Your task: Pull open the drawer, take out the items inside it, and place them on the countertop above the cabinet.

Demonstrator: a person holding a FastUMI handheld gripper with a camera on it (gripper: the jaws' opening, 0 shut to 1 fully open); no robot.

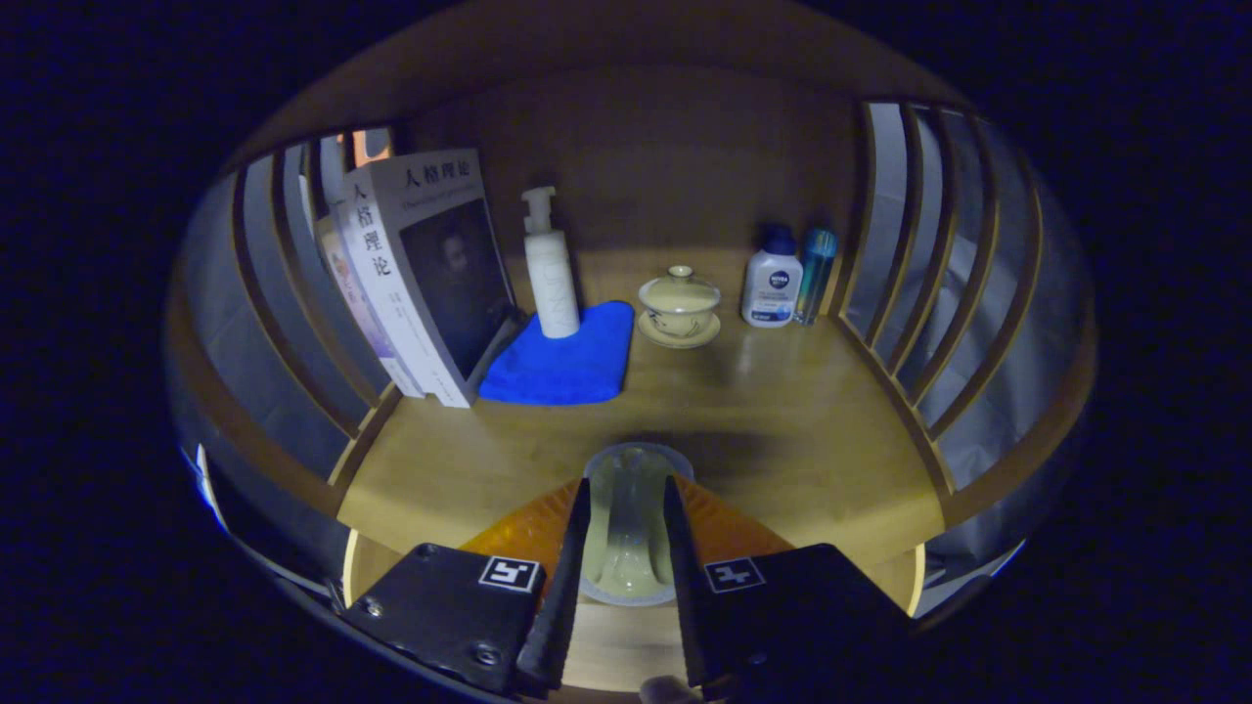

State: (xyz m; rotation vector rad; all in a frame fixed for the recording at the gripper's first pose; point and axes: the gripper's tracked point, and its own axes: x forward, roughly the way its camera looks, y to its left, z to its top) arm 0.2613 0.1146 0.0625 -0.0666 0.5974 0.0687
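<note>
My gripper (627,486) is shut on a small clear cup (628,533), with both fingers pressing its sides. The cup hangs at the front edge of the wooden countertop (782,430), its rim over the wood. An orange ribbed piece (729,528) shows under the cup on either side of the fingers; I cannot tell what it is. Below the countertop's front edge, a paler wooden surface (616,650) shows between the fingers, likely the drawer.
Far beyond the fingers, several books (430,274) lean at the back left. A white pump bottle (551,269) stands on a blue cloth (567,362). A lidded tea bowl (679,305) sits on a saucer mid-back, with a white bottle (771,282) and a slim blue bottle (815,274) to its right. Slatted wooden sides (919,284) close both ends.
</note>
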